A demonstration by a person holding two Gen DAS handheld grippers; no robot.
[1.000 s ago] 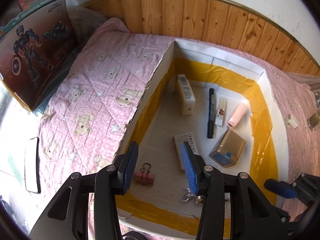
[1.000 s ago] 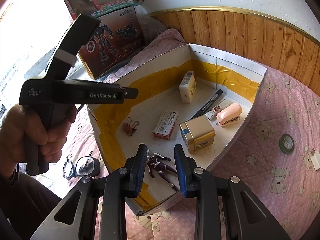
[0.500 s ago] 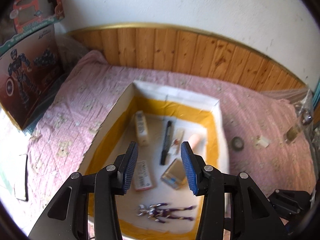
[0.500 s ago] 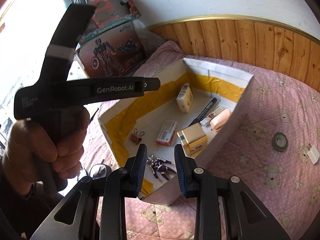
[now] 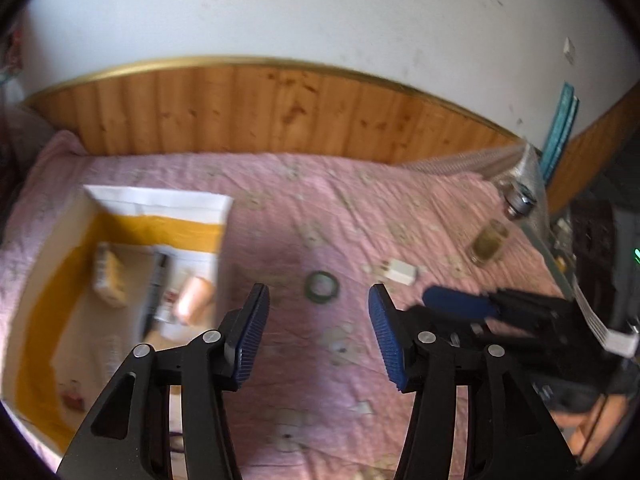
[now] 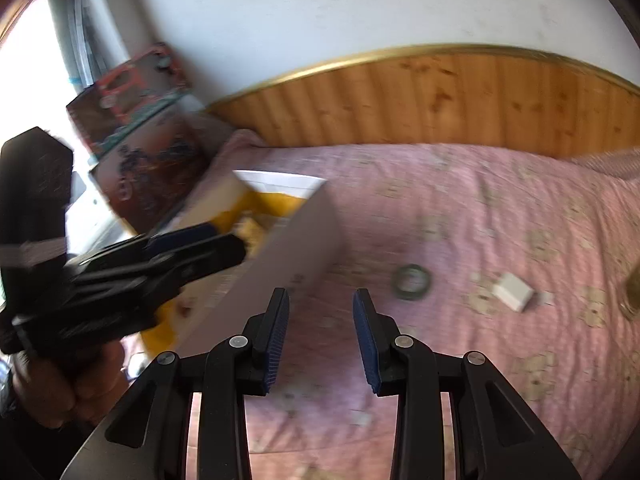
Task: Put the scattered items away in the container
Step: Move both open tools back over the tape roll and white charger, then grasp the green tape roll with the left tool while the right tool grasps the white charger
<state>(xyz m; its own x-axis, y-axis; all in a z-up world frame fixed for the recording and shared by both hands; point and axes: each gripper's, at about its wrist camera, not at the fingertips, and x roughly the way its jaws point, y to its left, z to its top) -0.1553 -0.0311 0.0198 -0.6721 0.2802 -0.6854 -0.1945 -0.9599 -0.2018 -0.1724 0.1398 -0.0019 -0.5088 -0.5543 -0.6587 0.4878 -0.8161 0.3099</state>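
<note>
The white container with yellow tape lining sits on the pink bed at the left and holds several small items, among them a black marker and a pink stapler. A dark green tape roll, a small white block and a glass jar lie on the quilt to its right. My left gripper hovers above the quilt near the tape roll, its jaws opening with nothing between them. My right gripper is also over the quilt, jaws opening and empty.
A wooden headboard and white wall back the bed. A toy box leans at the far left. A hand holds the left gripper's handle. Dark equipment stands at the right edge.
Both grippers swung right, away from the container and out over the quilt. Their jaws spread wider. The tape roll, white block and jar came into view.
</note>
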